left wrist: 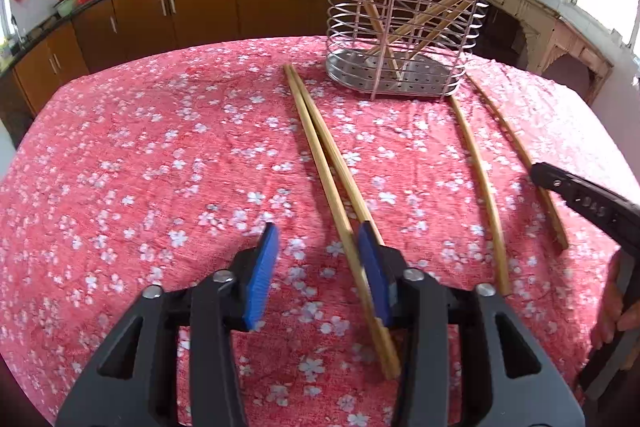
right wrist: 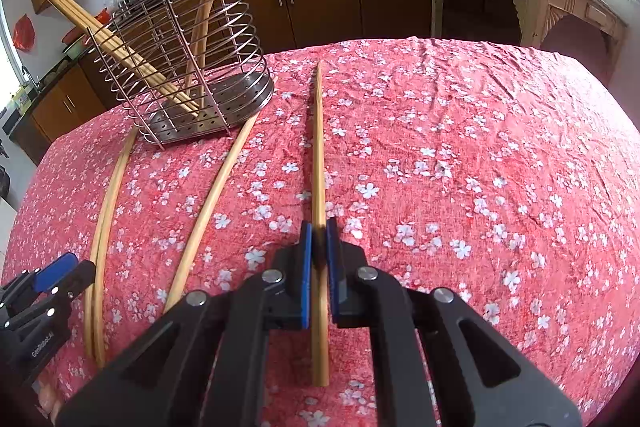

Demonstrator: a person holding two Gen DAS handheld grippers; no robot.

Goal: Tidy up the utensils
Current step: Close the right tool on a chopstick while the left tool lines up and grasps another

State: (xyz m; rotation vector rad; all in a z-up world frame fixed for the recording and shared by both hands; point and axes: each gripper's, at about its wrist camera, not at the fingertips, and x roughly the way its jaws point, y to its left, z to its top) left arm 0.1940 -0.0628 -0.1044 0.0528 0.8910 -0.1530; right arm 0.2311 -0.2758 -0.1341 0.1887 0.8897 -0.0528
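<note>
A wire utensil holder (left wrist: 404,27) stands at the table's far side with several wooden chopsticks leaning in it; it also shows in the right wrist view (right wrist: 184,67). A pair of chopsticks (left wrist: 328,163) lies on the cloth, running under my left gripper's right pad. My left gripper (left wrist: 318,239) is open, just above the cloth. Two more chopsticks (left wrist: 480,183) lie to the right. My right gripper (right wrist: 319,233) is shut on a single chopstick (right wrist: 318,147) that points away along the cloth. My right gripper's black body shows in the left wrist view (left wrist: 588,203).
The table wears a red floral cloth (right wrist: 480,167). Brown kitchen cabinets (left wrist: 200,3) and a dark counter with pans run behind it. In the right wrist view three loose chopsticks (right wrist: 208,203) lie left of my right gripper, and my left gripper (right wrist: 44,287) sits at the lower left.
</note>
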